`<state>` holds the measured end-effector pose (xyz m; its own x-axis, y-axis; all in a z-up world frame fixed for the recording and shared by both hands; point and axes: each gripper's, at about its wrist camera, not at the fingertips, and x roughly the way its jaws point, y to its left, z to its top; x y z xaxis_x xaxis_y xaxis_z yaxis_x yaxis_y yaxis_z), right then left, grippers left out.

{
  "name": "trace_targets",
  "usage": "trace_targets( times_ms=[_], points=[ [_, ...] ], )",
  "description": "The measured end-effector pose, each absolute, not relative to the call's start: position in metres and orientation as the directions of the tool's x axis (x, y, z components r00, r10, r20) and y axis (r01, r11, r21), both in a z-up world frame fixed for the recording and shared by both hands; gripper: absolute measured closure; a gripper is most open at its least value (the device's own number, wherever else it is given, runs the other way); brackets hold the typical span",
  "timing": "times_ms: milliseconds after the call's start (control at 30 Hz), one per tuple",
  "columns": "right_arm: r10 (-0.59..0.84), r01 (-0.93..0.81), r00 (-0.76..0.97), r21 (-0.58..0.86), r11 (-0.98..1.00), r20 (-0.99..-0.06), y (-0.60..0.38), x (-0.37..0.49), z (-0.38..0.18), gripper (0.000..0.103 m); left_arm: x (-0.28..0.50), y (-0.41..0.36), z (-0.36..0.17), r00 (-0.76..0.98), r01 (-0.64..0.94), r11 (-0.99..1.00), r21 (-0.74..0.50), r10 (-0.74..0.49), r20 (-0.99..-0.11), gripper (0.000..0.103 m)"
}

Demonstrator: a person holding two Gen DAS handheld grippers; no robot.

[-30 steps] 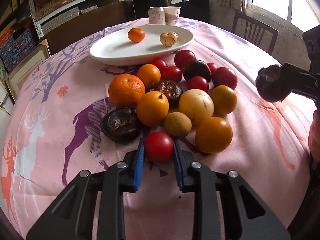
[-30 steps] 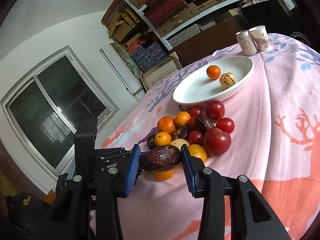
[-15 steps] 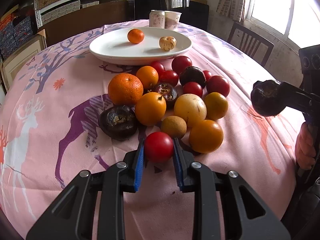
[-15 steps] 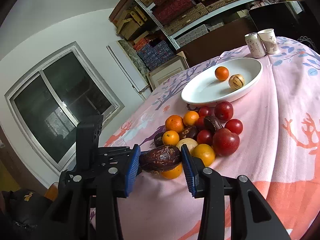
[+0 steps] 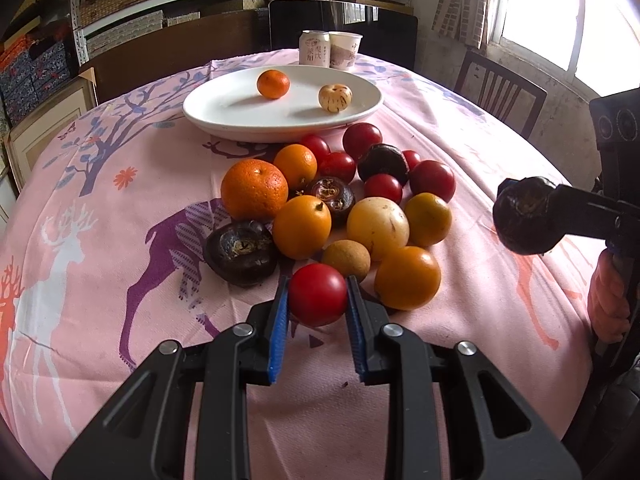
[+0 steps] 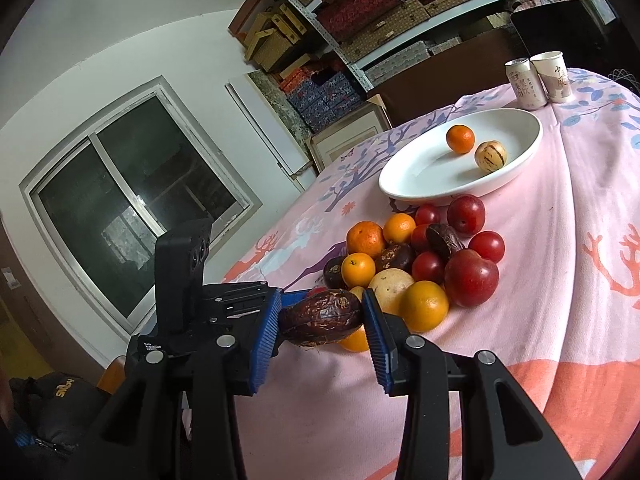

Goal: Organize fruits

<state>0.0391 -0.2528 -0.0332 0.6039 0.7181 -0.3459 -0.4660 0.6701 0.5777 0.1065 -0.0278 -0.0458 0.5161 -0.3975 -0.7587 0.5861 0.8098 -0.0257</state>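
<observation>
My left gripper [image 5: 316,312] is shut on a red tomato [image 5: 318,294] at the near edge of a fruit pile [image 5: 332,204] on the pink tablecloth. My right gripper [image 6: 322,320] is shut on a dark wrinkled passion fruit [image 6: 322,317] and holds it above the table, right of the pile; the fruit also shows in the left wrist view [image 5: 526,216]. A white oval plate [image 5: 224,108] behind the pile holds a small orange [image 5: 273,84] and a pale striped fruit [image 5: 335,98]. The pile has oranges, red tomatoes, dark passion fruits and a pale yellow fruit [image 5: 378,228].
A drink can [image 5: 314,48] and a paper cup [image 5: 346,50] stand behind the plate at the table's far edge. A wooden chair [image 5: 500,88] stands at the far right. Shelves with boxes line the back wall.
Both views have shifted slightly, so both grippers moved a little with their fruits held; the plate sits more centred in the left view. The pile has not moved.
</observation>
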Motion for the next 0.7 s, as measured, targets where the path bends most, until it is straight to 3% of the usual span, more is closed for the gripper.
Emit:
trace_targets(
  times_ms=[700],
  points=[
    [0.726,-0.479,0.604,0.579,0.660,-0.328,-0.256,0.039,-0.031,0.061,0.102,-0.023,-0.027,0.568,0.571,0.821,-0.001,-0.395,-0.722,0.077]
  ],
)
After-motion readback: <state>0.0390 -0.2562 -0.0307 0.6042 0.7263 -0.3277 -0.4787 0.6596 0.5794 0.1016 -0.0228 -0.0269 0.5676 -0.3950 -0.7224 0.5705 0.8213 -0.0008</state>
